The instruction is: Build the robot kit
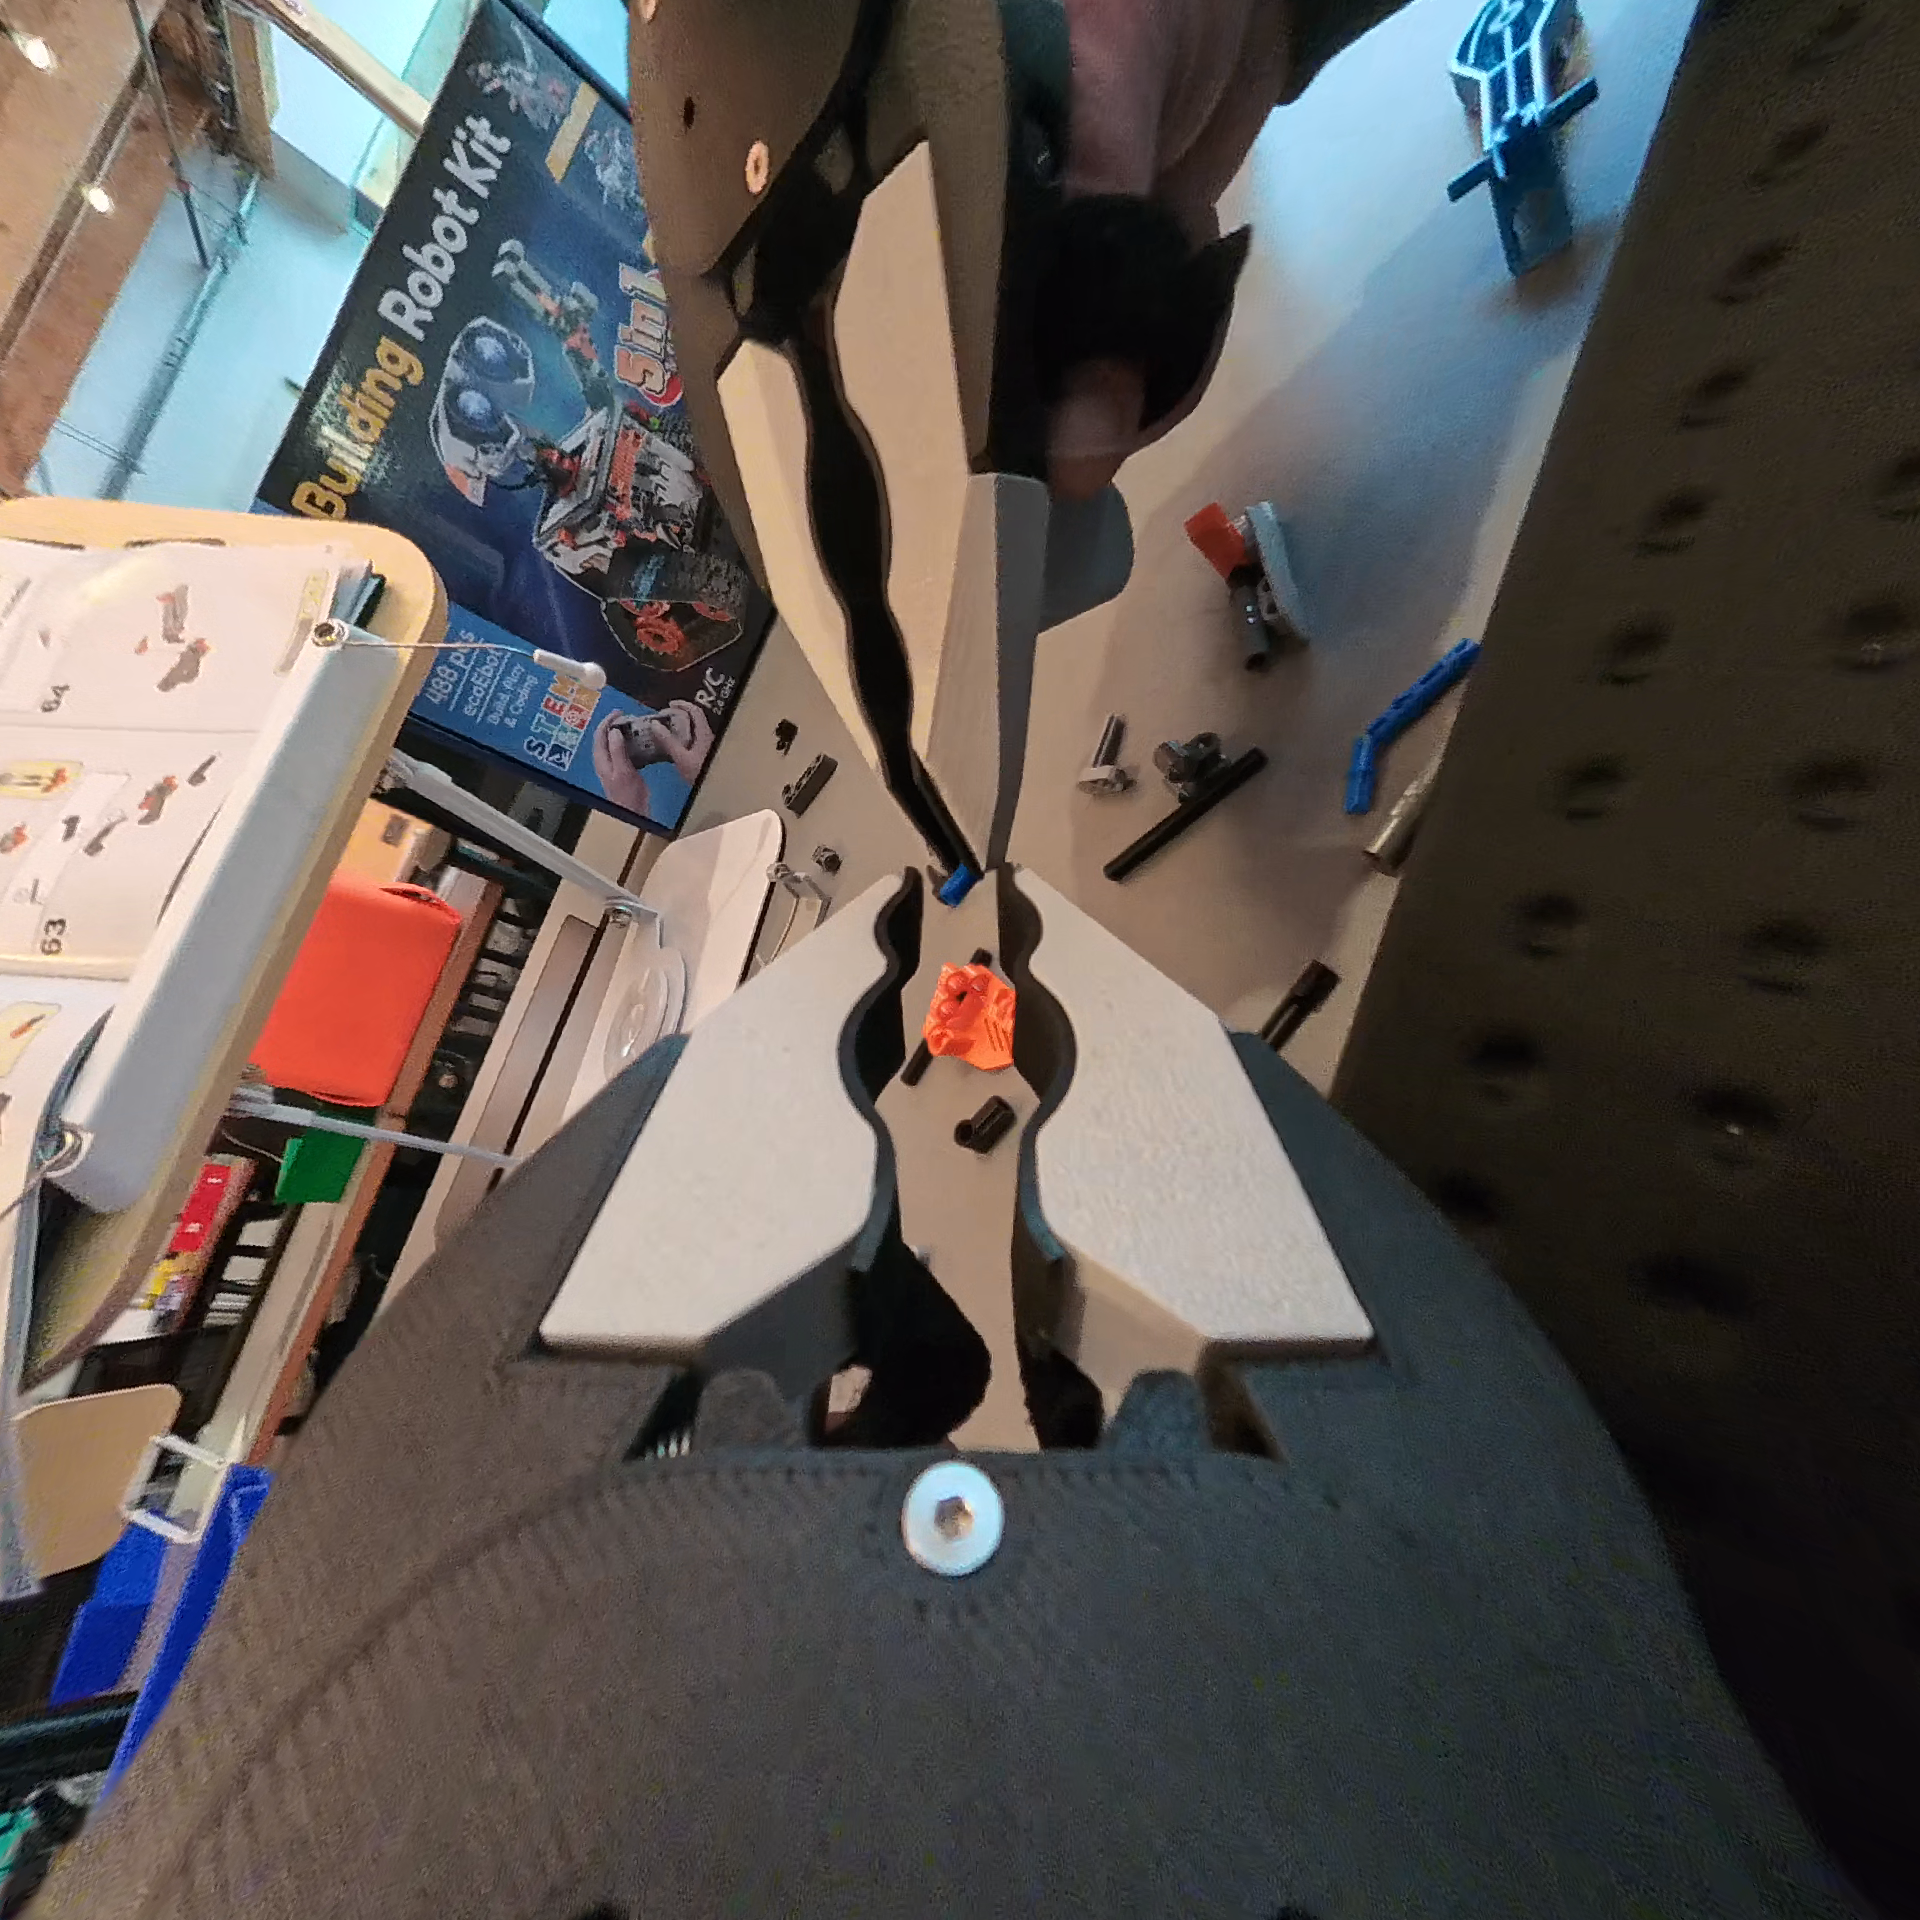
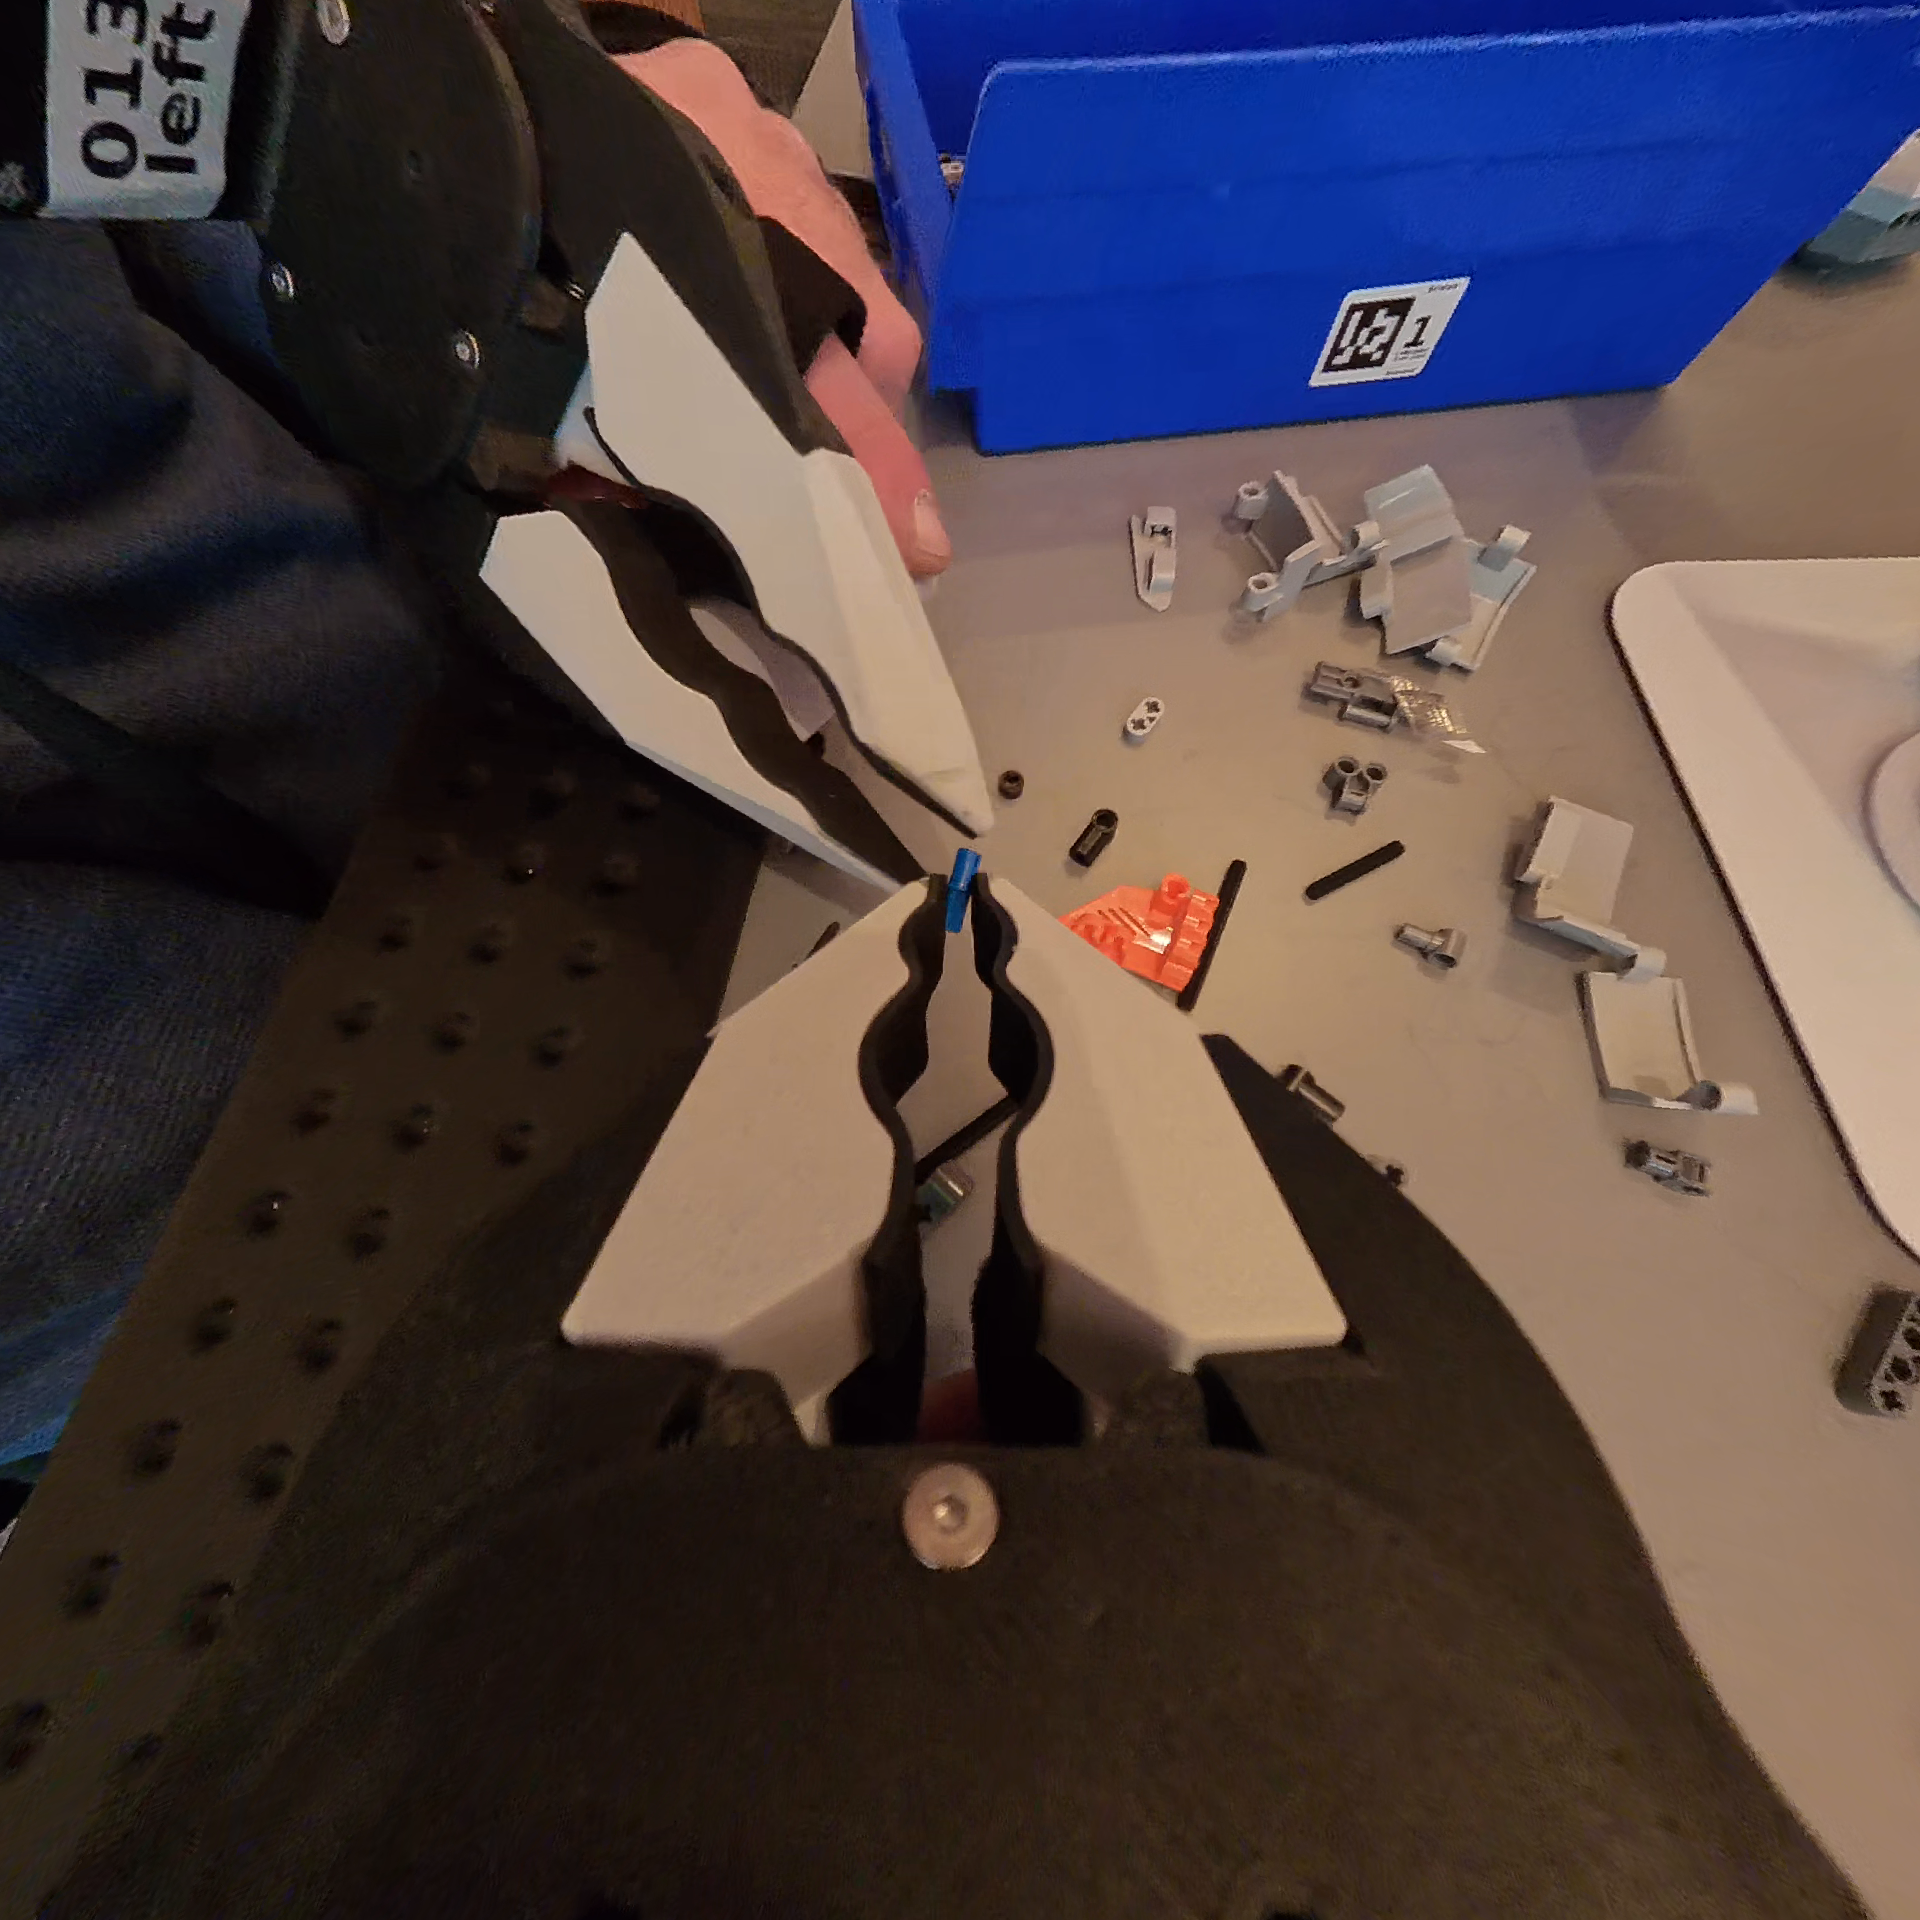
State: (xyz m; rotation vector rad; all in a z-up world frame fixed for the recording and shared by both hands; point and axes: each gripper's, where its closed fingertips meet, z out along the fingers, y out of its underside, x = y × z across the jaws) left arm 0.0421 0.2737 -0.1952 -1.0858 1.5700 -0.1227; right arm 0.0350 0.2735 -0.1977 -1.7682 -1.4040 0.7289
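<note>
Grey tabletop (image 2: 1455, 1403) is strewn with small building parts below a blue bin (image 2: 1299, 208) at the upper right of the right wrist view. A small blue pin (image 2: 964, 878) is pinched between the nearly closed tips of the right gripper (image 2: 961, 894) at frame centre. The left gripper (image 2: 951, 847), entering from the upper left, is brought tip to tip against it, its fingers narrowly parted; whether the pin is gripped by it cannot be told. An orange piece (image 2: 1143, 925) is seen just right of the tips.

Grey bench (image 2: 1299, 644) underneath, brick wall (image 1: 62, 312) off left with small ceiling lights (image 1: 99, 197), pale blue glass panels (image 1: 208, 343) glowing beyond.
</note>
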